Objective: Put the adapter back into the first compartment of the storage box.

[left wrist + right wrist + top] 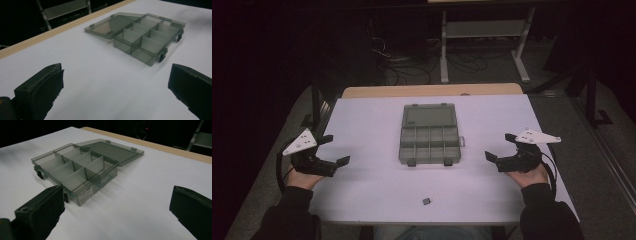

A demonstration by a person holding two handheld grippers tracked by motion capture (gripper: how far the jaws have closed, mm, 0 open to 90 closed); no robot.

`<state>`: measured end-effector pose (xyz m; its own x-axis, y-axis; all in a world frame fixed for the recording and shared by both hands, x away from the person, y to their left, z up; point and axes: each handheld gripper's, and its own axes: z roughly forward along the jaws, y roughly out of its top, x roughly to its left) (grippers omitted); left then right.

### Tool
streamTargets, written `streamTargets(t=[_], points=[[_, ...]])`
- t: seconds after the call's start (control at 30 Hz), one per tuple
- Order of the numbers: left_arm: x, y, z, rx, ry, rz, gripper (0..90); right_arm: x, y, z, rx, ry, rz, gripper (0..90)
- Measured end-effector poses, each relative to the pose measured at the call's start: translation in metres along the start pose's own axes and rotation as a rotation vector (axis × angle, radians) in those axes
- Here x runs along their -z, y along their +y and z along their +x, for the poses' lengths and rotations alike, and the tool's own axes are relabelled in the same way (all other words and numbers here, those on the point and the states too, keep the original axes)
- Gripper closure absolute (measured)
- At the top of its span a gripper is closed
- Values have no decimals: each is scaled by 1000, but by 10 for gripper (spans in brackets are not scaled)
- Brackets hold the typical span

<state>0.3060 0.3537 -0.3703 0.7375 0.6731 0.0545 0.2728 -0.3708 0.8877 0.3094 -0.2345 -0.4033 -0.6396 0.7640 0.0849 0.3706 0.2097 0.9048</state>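
The compartment box (430, 135) is lying open at mid-table, lid folded back away from the person, long axis running away from them. It is sitting between the left gripper (330, 151) and right gripper (498, 148), roughly equally near; both are gaping wide, holding nothing.

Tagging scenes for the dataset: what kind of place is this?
Probably a lab or workshop recording station: a white-topped table with a smoky translucent plastic compartment box, loose black cables on the floor behind, and a grey metal stand.
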Motion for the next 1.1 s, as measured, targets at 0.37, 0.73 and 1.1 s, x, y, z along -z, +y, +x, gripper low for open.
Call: streamTargets(t=[0.37, 0.73, 1.1], points=[[-16, 17, -8, 8, -47, 46, 0, 0, 0, 1, 11, -3, 1, 0], [-26, 29, -14, -7, -65, 78, 0, 1, 0, 1, 11, -6, -1, 0], [-40, 35, -24, -36, -101, 100, 0, 4, 1, 0, 11, -11, -13, 0]])
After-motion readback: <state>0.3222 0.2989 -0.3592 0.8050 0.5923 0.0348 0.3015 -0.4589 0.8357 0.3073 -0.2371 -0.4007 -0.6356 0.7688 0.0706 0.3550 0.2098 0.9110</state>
